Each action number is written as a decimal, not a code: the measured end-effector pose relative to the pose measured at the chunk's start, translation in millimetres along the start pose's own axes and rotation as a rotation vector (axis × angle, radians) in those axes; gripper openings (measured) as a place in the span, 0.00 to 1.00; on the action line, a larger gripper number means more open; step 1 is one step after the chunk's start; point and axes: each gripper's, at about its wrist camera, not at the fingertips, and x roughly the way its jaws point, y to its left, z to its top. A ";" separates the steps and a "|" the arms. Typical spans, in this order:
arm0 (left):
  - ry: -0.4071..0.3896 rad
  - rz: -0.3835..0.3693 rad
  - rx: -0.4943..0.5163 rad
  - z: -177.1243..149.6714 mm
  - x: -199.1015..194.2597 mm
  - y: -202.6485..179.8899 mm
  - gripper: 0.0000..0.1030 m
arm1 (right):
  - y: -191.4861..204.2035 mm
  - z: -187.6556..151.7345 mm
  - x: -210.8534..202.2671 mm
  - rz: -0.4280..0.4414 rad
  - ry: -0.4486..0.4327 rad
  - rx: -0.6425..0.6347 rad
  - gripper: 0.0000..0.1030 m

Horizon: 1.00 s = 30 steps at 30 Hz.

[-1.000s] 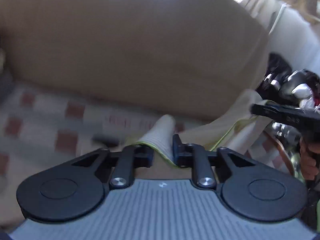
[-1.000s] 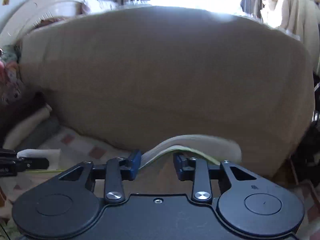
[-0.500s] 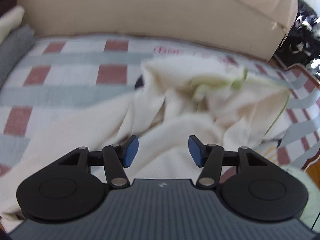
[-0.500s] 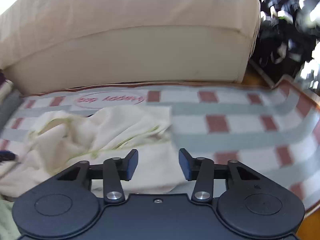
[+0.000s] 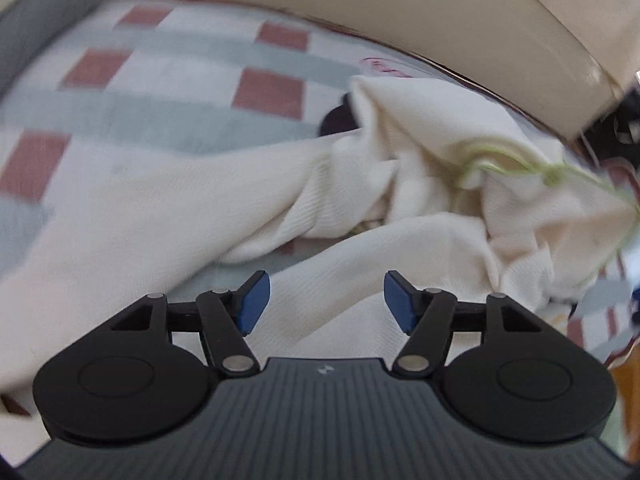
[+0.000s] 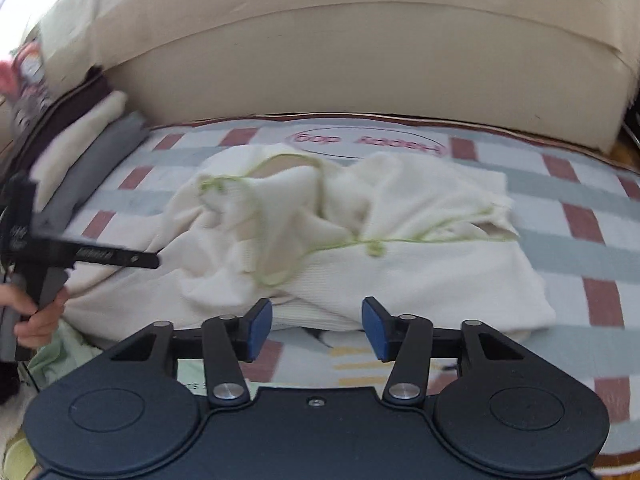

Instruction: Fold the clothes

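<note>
A cream knit garment (image 6: 360,240) with lime-green trim lies crumpled on a checked blanket (image 6: 580,216). In the left wrist view the garment (image 5: 400,208) spreads from lower left to right. My left gripper (image 5: 326,304) is open and empty just above the cloth near its front part. My right gripper (image 6: 317,326) is open and empty, hovering at the garment's near edge. The left gripper's body (image 6: 92,256) also shows at the left of the right wrist view, beside the garment.
A beige sofa cushion (image 6: 360,60) runs along the back of the blanket. Folded grey and cream cloths (image 6: 100,148) lie at the left edge. Dark clutter (image 5: 624,132) sits at the far right. A pale green cloth (image 6: 68,356) lies at the near left.
Both grippers let go of the cream garment they held up one second ago. It dropped onto the blanket in a crumpled heap. Both grippers have come down lower over it.
</note>
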 end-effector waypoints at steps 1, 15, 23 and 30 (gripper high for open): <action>-0.003 0.013 -0.015 -0.4 1.5 1.7 0.61 | 2.8 1.1 1.7 0.024 0.006 0.011 0.57; 0.041 -0.065 0.045 -4.2 6.7 -10.1 0.61 | 28.3 30.4 65.1 -0.076 -0.050 -0.029 0.32; -0.010 -0.006 0.103 -4.1 5.2 -22.8 0.77 | 4.6 47.8 3.6 -0.210 -0.235 -0.002 0.04; 0.045 -0.087 0.096 -6.5 10.9 -28.5 0.83 | -56.1 57.3 -30.5 -0.413 -0.312 0.113 0.03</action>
